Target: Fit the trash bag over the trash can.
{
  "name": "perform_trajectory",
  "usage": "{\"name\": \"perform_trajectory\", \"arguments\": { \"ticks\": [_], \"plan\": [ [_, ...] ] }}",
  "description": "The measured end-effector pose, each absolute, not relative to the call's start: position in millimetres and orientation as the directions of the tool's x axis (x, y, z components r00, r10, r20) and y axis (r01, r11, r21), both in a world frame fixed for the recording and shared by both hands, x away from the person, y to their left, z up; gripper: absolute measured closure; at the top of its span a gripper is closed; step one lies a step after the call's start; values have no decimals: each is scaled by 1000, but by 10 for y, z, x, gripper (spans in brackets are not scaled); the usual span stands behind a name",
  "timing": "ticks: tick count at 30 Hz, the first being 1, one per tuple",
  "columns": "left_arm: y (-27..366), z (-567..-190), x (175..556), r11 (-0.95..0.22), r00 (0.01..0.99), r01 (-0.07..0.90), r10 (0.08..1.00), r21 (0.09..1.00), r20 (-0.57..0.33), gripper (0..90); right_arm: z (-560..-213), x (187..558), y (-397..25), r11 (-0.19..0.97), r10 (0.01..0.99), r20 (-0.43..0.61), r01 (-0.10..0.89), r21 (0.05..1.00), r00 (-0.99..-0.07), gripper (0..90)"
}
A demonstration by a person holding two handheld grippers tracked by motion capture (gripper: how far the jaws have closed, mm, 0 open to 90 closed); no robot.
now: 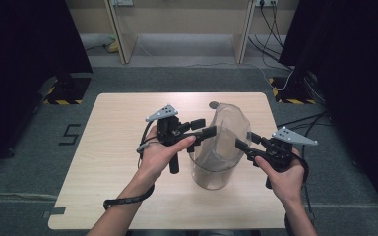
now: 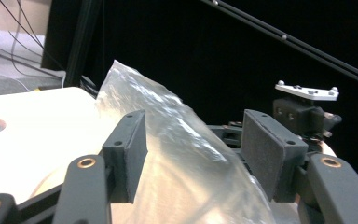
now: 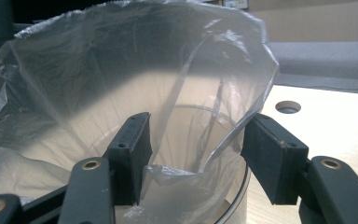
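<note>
Wooden table: clear bag in container; left claw & right claw spread.

From above your side, the high view looks forward and down over the whole table. Your two gripper views sit close, looking along their jaws, and all three share the plastic bag.

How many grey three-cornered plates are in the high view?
2: one grey three-cornered plate tops the left tongs, left of the clear plastic bag; the other plate tops the right tongs, beside the bag.
</note>
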State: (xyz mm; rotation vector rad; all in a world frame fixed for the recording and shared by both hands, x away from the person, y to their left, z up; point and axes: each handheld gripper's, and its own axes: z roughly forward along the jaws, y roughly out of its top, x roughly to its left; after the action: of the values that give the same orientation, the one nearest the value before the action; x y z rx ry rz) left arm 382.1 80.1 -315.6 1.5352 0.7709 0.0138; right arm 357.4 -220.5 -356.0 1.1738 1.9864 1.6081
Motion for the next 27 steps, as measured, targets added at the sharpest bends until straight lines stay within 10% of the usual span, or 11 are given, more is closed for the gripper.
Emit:
{"name": "perform_trajectory", "arguments": {
  "ticks": [9, 19, 27],
  "plan": [
    [747, -3085, 3768, 21, 779, 426, 500, 904, -378, 411, -3549, 3571, -2156, 44, 761, 216, 380, 924, -612, 423],
    [814, -3284, 3849, -7, 786, 473, 456, 881, -418, 881, -3503, 3480, -2155, 58, 743, 201, 361, 931, -639, 423],
    [1054, -3402, 3661, 23, 776, 428, 504, 904, -380, 894, -3469, 3250, -2287, 94, 733, 208, 399, 912, -648, 422]
  ]
}}
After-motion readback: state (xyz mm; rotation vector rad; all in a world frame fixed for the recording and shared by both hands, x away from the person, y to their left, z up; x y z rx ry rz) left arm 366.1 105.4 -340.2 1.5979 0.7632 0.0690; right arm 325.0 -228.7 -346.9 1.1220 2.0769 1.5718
